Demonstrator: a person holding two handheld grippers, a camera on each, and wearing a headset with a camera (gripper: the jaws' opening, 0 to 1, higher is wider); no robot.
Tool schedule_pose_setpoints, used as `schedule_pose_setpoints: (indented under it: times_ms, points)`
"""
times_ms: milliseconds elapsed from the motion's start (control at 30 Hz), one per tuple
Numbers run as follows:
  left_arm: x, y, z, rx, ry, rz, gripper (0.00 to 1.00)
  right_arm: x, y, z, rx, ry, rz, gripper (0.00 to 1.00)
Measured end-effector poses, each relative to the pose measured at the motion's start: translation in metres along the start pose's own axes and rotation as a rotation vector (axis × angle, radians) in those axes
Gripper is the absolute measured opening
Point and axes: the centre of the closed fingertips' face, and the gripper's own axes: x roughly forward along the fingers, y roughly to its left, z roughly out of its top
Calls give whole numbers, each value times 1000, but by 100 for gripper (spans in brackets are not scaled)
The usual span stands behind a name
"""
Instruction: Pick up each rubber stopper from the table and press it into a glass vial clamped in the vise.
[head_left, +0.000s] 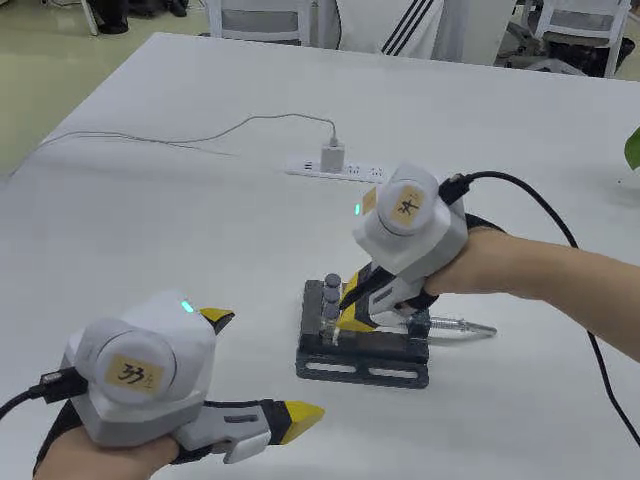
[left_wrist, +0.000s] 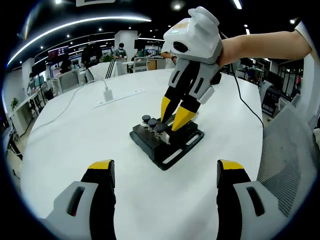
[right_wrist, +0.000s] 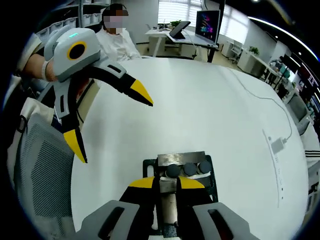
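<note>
I see three dark round rubber stoppers (right_wrist: 189, 168) already in the small clear glass vials (head_left: 331, 300), so little is left; my left gripper (left_wrist: 165, 166) has its jaws apart, and I cannot tell with my right gripper (right_wrist: 168, 182).

a tan sticker (head_left: 135, 374) on the back of the left tool (head_left: 266, 364) reads "33" in handwriting. the round label (head_left: 407, 205) on the right tool (head_left: 348, 312) bears a dark mark, unreadable.

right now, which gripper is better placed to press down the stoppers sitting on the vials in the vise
Right. The right gripper is down at the vise, its jaws next to the three stoppered vials. The left gripper hangs open over the table, apart from the vise.
</note>
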Motion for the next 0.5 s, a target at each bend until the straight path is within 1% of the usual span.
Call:
schedule_pose_setpoints:
  times_ms: [33,133,233,333,367,433,500]
  points:
    - [0,0,0,2,0,1,82,-2,2,-1,14,-19,-8,15]
    - [-1,1,-1,2,1,1,82,-5,8,-4,22,-57,-19,23]
    - [-1,3,-2,0,3,3,82,-8,11,-12,40,-83,-37,31]
    - [-2,4,-3,-1,6,2,82,-12,15,-21,77,-102,-49,42]
    - [-2,4,-5,-1,9,2,82,-14,16,-26,93,-104,-60,44]
    - [-2,4,-7,3,15,4,82,-18,19,-29,112,-128,-68,48]
    - [-3,5,-8,-3,17,1,82,-22,23,-39,128,-133,-84,54]
